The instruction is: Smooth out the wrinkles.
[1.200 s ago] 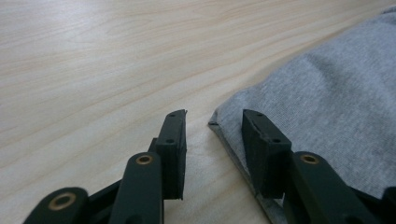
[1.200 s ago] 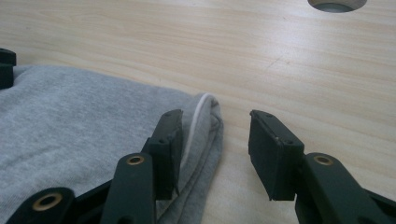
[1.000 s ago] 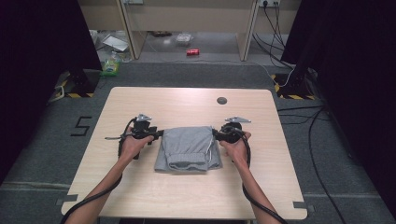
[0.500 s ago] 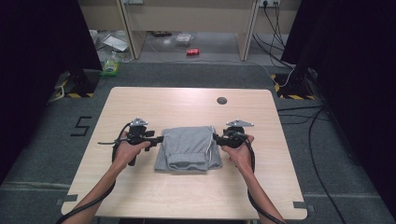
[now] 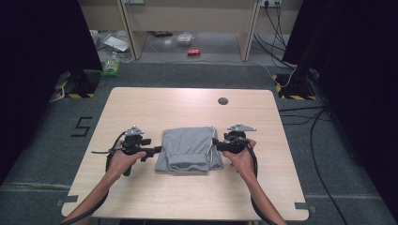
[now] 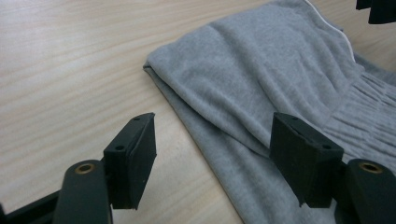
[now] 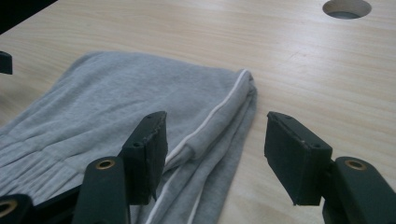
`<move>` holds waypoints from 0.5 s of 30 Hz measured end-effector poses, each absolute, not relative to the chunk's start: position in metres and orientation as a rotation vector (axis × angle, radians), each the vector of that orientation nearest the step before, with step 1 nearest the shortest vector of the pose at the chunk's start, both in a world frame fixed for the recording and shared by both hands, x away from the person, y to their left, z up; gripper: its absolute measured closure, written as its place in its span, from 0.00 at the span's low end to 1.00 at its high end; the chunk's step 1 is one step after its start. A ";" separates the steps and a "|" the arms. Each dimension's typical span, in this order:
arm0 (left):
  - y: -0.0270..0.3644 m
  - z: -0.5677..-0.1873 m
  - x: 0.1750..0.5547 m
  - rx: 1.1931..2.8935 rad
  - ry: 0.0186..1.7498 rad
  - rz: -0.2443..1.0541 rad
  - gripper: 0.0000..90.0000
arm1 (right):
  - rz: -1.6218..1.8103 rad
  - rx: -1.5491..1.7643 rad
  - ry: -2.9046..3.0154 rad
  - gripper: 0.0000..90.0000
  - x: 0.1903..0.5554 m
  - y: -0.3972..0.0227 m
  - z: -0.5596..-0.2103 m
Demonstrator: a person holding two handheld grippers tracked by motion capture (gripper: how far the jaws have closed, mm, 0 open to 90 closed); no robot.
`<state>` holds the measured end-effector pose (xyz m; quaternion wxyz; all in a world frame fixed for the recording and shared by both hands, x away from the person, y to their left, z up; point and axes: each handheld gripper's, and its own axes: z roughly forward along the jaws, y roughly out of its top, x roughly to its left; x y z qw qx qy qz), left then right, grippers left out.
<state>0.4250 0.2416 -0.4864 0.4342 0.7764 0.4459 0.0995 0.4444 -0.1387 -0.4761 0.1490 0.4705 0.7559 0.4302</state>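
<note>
Grey folded trousers [image 5: 189,149] lie mid-table [image 5: 155,105], a cable hole [image 5: 223,101] beyond them. Left gripper [image 5: 157,150] and right gripper [image 5: 215,143] flank the trousers, jaws just opened wide, gripping nothing.

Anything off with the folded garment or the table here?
Nothing stands out. The grey folded garment lies flat and compact on the wooden table, with its edges roughly square to the table's. The left hand-held gripper and right hand-held gripper, jaws just opening, flank it without gripping it. No spill or damage shows.
</note>
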 end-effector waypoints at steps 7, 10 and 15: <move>0.245 -0.488 0.407 1.921 1.087 0.230 0.32 | 1.251 1.321 2.202 0.42 0.428 -0.134 -0.476; 0.246 -0.488 0.400 1.934 1.073 0.219 0.31 | 1.253 1.315 2.216 0.41 0.421 -0.133 -0.477; 0.248 -0.485 0.388 1.934 1.051 0.221 0.30 | 1.242 1.290 2.229 0.40 0.412 -0.133 -0.478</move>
